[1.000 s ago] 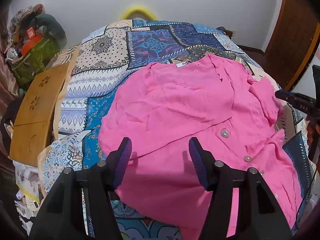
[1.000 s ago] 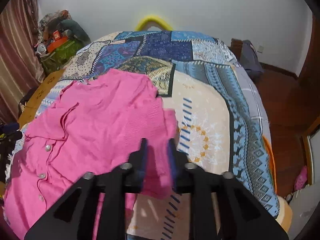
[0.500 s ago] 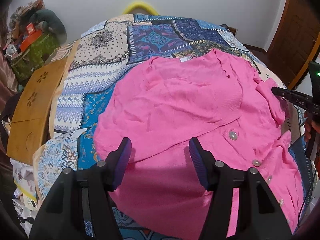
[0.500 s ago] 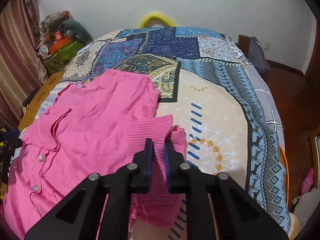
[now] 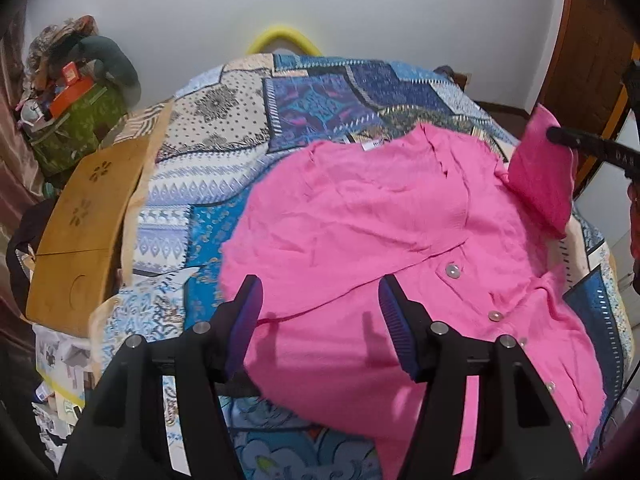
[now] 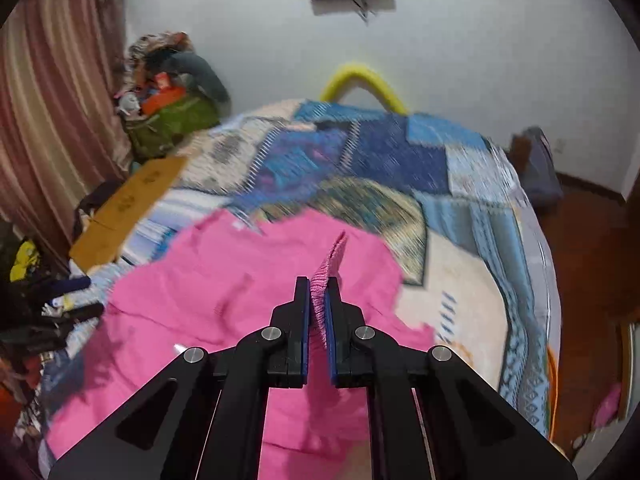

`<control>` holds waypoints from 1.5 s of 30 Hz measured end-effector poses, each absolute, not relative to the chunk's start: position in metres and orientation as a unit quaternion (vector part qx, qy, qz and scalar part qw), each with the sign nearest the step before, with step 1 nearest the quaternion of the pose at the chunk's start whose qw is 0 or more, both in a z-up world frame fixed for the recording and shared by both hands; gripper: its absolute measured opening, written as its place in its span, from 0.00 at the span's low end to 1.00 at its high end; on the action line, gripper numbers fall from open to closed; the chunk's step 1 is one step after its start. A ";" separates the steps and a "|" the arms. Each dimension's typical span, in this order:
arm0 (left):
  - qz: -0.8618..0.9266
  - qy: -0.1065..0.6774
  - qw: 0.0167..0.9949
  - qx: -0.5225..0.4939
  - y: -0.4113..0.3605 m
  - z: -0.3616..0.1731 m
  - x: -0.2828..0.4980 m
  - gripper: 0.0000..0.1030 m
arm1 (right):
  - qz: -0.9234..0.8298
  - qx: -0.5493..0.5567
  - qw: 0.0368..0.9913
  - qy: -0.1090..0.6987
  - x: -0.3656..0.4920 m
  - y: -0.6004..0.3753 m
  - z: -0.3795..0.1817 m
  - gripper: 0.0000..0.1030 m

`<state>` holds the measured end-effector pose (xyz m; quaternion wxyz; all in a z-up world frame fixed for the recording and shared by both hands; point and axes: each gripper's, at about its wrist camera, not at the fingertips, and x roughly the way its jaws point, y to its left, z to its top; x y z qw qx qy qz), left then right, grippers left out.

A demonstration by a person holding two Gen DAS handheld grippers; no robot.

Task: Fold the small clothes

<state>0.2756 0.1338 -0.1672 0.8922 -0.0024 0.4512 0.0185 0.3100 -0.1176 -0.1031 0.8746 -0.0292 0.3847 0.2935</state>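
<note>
A pink button-up cardigan (image 5: 384, 240) lies spread on the patterned bed cover (image 5: 224, 136). My left gripper (image 5: 320, 312) is open and empty, hovering over the cardigan's near hem. My right gripper (image 6: 318, 304) is shut on the ribbed cuff of the pink sleeve (image 6: 330, 268) and holds it lifted above the garment body (image 6: 208, 304). In the left wrist view the lifted sleeve (image 5: 540, 176) hangs from the right gripper's black finger (image 5: 580, 144) at the far right.
A wooden board (image 5: 84, 224) lies along the bed's left side. A green bag with clutter (image 5: 76, 120) stands at the back left. A yellow curved tube (image 5: 286, 38) sits behind the bed. A wooden door (image 5: 592, 40) and floor lie to the right.
My right gripper has raised the sleeve cuff and carried it leftward over the cardigan. The left gripper stays open over the hem, shifted slightly.
</note>
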 end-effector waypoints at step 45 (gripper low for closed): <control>0.081 0.521 0.850 0.003 0.140 -0.238 0.346 0.79 | 0.296 -0.086 0.811 0.497 0.295 -0.130 -0.204 0.45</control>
